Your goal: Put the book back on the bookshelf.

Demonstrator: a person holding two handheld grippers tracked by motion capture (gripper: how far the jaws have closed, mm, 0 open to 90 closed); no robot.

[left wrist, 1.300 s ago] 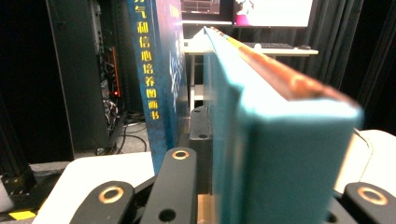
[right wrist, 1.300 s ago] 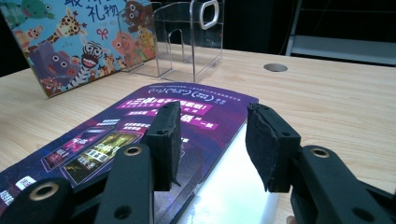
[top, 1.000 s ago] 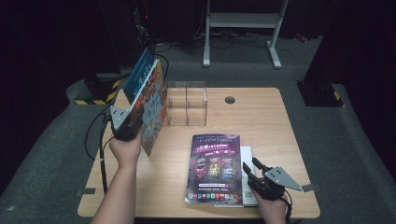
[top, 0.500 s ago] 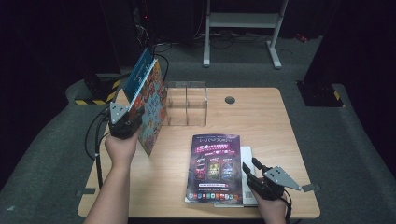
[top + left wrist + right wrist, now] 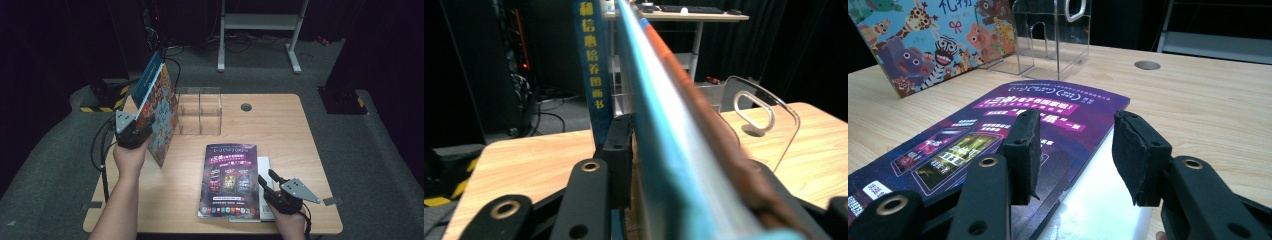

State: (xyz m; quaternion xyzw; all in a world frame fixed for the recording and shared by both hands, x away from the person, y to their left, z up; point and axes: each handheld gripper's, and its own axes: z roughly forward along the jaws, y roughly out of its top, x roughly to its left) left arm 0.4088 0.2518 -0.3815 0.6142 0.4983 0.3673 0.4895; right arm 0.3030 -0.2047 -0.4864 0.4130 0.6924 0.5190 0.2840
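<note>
Left gripper (image 5: 142,131) jaws, just easing apart, straddle the upright picture book (image 5: 159,112); right gripper (image 5: 267,184) rests unclenched over the purple magazine (image 5: 229,180).

Wooden table (image 5: 300,135); grommet hole (image 5: 245,106); white stand (image 5: 260,22) behind.

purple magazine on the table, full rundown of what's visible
The purple magazine lies flat and closed, cover up, near the front edge of the wooden table. The cover looks glossy: dark purple, with white and pink headline text, three photo panels and a row of small logos at the bottom. It rests on a white book, which shows along its right side. The right tongs straddle that edge, open.
</note>
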